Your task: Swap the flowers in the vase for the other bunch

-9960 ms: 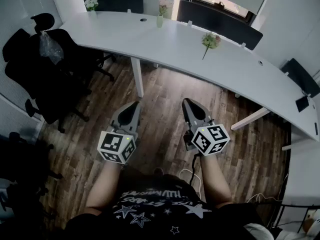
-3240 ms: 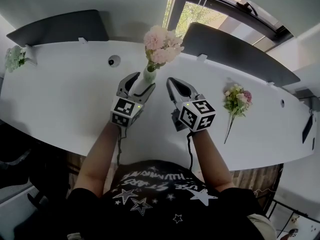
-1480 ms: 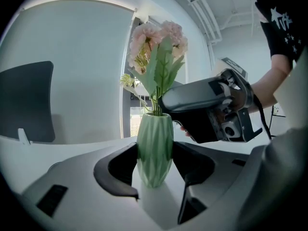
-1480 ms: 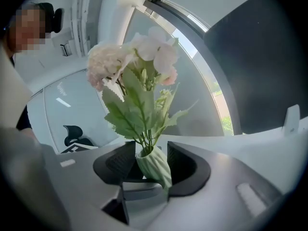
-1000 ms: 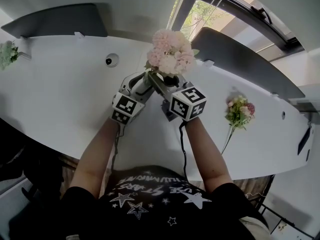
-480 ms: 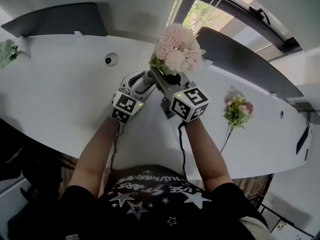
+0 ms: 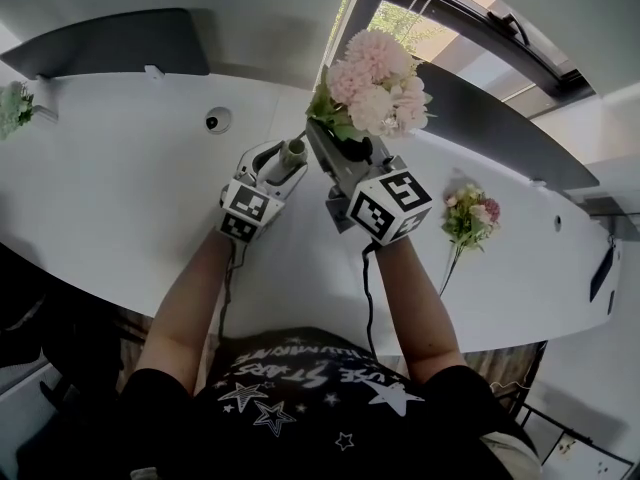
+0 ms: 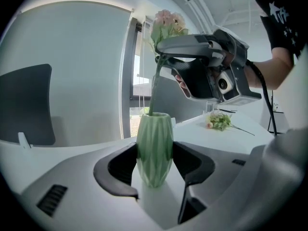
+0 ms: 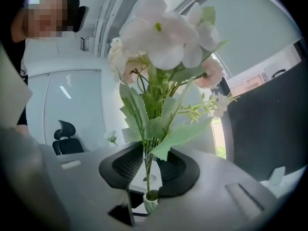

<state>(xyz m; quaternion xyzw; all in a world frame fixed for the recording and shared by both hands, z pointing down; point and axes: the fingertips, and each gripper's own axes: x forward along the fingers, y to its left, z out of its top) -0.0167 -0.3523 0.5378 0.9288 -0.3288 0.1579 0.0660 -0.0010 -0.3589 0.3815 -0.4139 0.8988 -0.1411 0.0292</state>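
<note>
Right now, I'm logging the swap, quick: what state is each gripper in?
Left gripper: closed on the green vase.
Right gripper: jaws have just been closing, now gripping the pink flowers by their stems.

L hand-held gripper [image 7: 284,158] lower, jaws clamped on vase [image 8: 154,146]; R hand-held gripper [image 7: 322,140] level, higher, jaws just been closing, pinching flower stems [image 9: 146,163]; both forearms stretched fwd.

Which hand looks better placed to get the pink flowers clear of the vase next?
The right. The right gripper has just been closing on the pink flowers' stems and holds them, their ends at the vase mouth. The left gripper is busy clamping the vase.
</note>
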